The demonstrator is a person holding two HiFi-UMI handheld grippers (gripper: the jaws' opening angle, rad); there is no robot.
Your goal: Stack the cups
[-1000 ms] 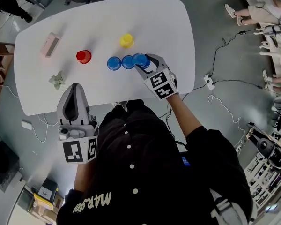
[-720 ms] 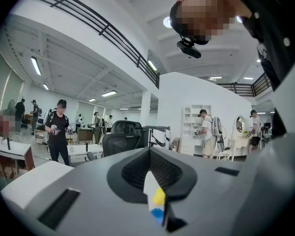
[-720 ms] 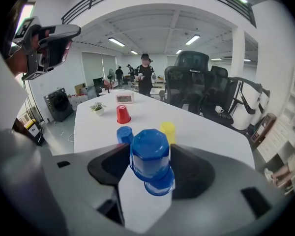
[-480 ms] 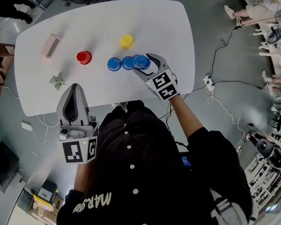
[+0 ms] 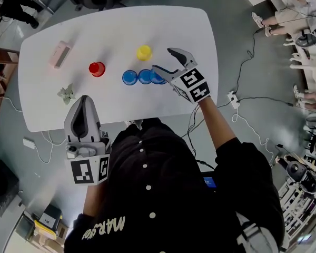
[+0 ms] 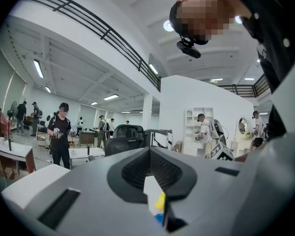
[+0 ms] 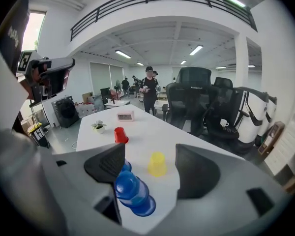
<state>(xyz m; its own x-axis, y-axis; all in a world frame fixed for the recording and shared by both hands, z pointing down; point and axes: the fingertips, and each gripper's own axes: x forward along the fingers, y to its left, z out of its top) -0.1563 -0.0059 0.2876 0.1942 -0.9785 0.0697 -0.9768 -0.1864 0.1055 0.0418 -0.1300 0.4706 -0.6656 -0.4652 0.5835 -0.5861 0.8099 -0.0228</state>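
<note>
Three blue cups in touching row at frame centre, seemingly side by side, not nested. Yellow cup and red cup stand apart on white table, unstacked. Right gripper: jaws just been opening, now wide, above the row, gripping nothing. Left gripper: jaws together, empty, lower left. Judged: most stacking left.

Blue cups: smooth plastic, glossy, catching highlights. Yellow cup and red cup: smooth plastic, duller sheen. Table: white top, smooth, matt. Right gripper and left gripper: grey moulded plastic shells, matt; the right gripper's pads are dark and finely ribbed. Shirt: black cloth, matt, with pale buttons. Floor: grey, smooth, faint sheen.
</note>
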